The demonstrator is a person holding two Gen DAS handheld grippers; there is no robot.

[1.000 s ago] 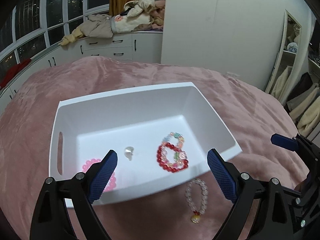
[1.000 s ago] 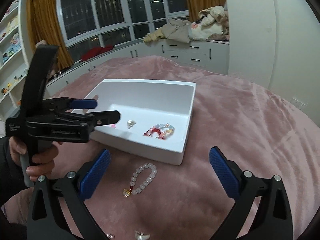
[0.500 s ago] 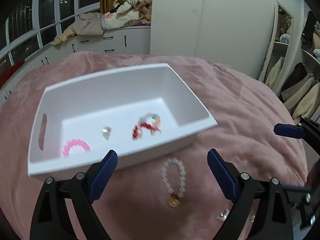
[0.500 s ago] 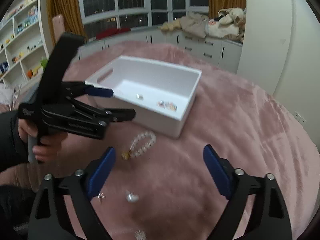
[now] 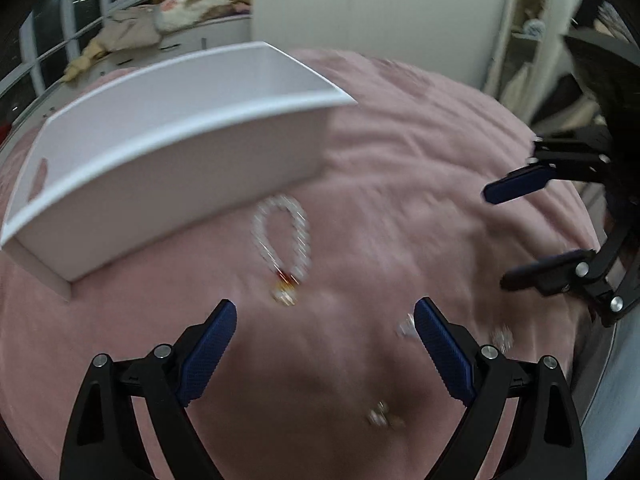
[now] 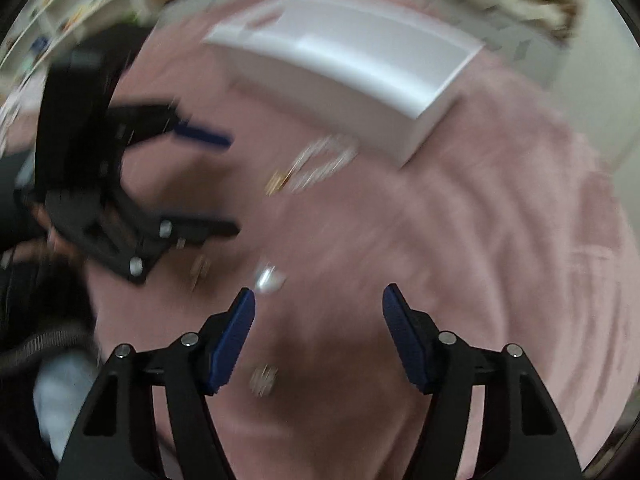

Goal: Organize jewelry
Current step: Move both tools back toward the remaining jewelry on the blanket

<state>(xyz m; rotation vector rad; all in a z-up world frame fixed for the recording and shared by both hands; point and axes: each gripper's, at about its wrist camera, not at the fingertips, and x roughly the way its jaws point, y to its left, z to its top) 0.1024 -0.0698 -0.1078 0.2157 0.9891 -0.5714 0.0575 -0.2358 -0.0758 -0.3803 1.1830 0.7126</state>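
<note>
A white box (image 5: 168, 168) sits on the pink blanket; its inside is hidden from this low angle. A clear bead bracelet with a gold charm (image 5: 282, 240) lies just in front of the box, also blurred in the right wrist view (image 6: 316, 164). My left gripper (image 5: 324, 328) is open and empty, low over the blanket before the bracelet. My right gripper (image 6: 318, 304) is open and empty, close to a small silver piece (image 6: 269, 277). More small silver pieces lie nearby (image 5: 380, 416), (image 6: 263, 378). The right gripper also shows in the left wrist view (image 5: 532, 224), and the left gripper in the right wrist view (image 6: 216, 184).
The pink blanket (image 5: 400, 128) covers the bed. A white wardrobe (image 5: 380, 4) and a mirror with shelves (image 5: 528, 28) stand behind. Clothes are piled on white drawers (image 5: 172, 20) by the window. Both views are motion-blurred.
Both grippers have dropped lower and drawn back from the box toward the loose jewelry on the blanket. The box's inside is no longer visible. Both stay open.
</note>
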